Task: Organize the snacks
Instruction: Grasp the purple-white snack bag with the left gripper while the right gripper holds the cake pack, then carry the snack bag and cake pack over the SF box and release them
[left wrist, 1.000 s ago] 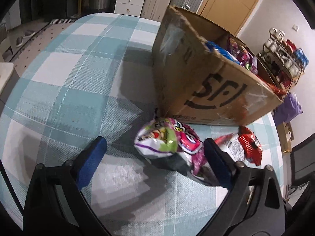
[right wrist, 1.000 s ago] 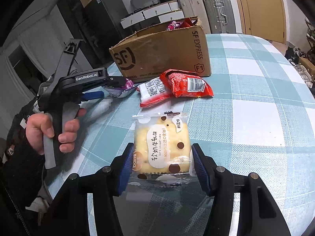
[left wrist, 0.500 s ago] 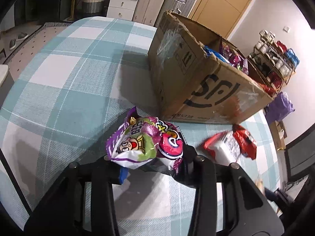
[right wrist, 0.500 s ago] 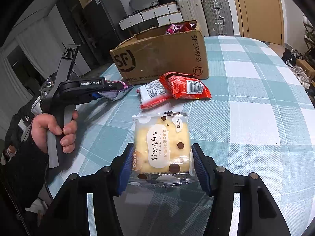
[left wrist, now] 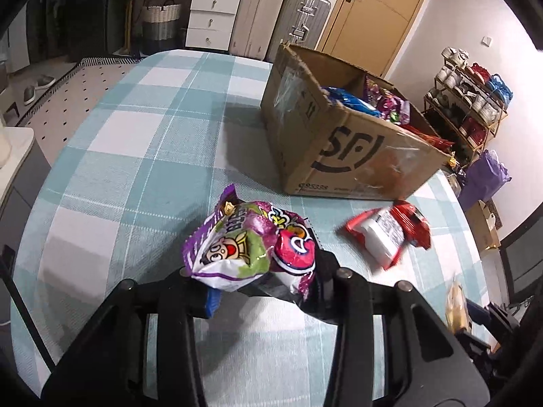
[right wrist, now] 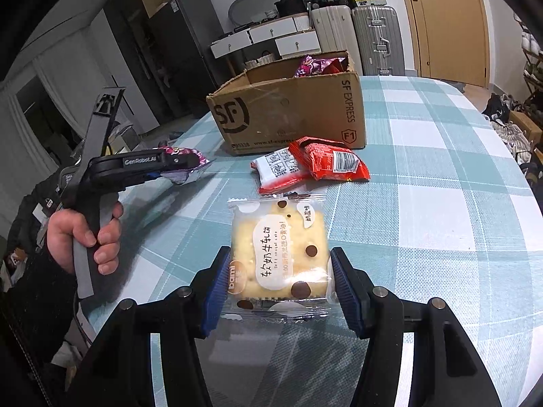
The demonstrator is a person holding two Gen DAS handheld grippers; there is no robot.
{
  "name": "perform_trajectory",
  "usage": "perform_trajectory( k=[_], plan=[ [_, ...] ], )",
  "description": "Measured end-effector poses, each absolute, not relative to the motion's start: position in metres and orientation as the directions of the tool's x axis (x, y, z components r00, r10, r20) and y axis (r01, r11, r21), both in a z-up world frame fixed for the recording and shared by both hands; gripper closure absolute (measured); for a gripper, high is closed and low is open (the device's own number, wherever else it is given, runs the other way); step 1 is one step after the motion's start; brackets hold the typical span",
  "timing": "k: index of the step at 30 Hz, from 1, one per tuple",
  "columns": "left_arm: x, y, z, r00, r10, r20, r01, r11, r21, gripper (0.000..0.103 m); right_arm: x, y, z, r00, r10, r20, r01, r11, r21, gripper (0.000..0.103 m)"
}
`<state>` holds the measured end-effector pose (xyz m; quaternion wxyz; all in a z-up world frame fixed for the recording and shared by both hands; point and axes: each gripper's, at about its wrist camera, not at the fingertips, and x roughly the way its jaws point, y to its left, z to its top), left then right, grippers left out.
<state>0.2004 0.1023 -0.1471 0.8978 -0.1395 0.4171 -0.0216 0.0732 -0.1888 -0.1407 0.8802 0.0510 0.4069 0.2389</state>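
Note:
My left gripper [left wrist: 264, 281] is shut on a purple and green snack bag [left wrist: 251, 247] and holds it above the checked table; the bag also shows in the right wrist view [right wrist: 186, 164]. My right gripper [right wrist: 280, 281] is shut on a clear packet of yellow nougat crackers [right wrist: 280, 251], held above the table. The open SF cardboard box [left wrist: 342, 142] [right wrist: 288, 112] stands ahead of both, with several snack bags inside.
A red snack pack [right wrist: 331, 162] and a red and white pack [right wrist: 278, 169] lie on the table in front of the box; both show in the left wrist view [left wrist: 387, 234]. Suitcases, drawers and a door stand behind the teal checked table [left wrist: 135, 142].
My left gripper closed on the purple bag and lifted it off the table, rising higher. My right gripper has held the cracker packet throughout and rose slightly.

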Motion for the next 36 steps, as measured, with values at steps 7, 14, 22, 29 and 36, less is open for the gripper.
perform_trajectory(
  k=[7,14,22,29,36],
  plan=[
    [0.175,0.096,-0.138,0.641,-0.166,-0.75,-0.071,0.959,-0.273,0.066,0.072,-0.19,-0.128,0.57,0.475,-0.67,-0.382,0.875,0.296,0.045],
    [0.153,0.098,-0.12,0.668,-0.163,-0.726,-0.07,0.958,-0.28,0.066,0.076,-0.195,-0.105,0.616,0.477,-0.627,-0.37,0.878,0.304,0.045],
    [0.147,0.09,-0.092,0.68,-0.199,-0.706,-0.009,0.96,-0.279,0.066,0.09,-0.189,-0.066,0.645,0.486,-0.59,-0.406,0.872,0.275,0.045],
    [0.158,0.084,-0.043,0.707,-0.191,-0.681,0.051,0.974,-0.22,0.066,0.109,-0.177,-0.025,0.662,0.5,-0.558,-0.445,0.862,0.244,0.045],
    [0.18,0.069,0.005,0.735,-0.21,-0.645,0.121,0.976,-0.181,0.066,0.136,-0.166,0.012,0.671,0.524,-0.525,-0.473,0.847,0.24,0.045]
  ],
)
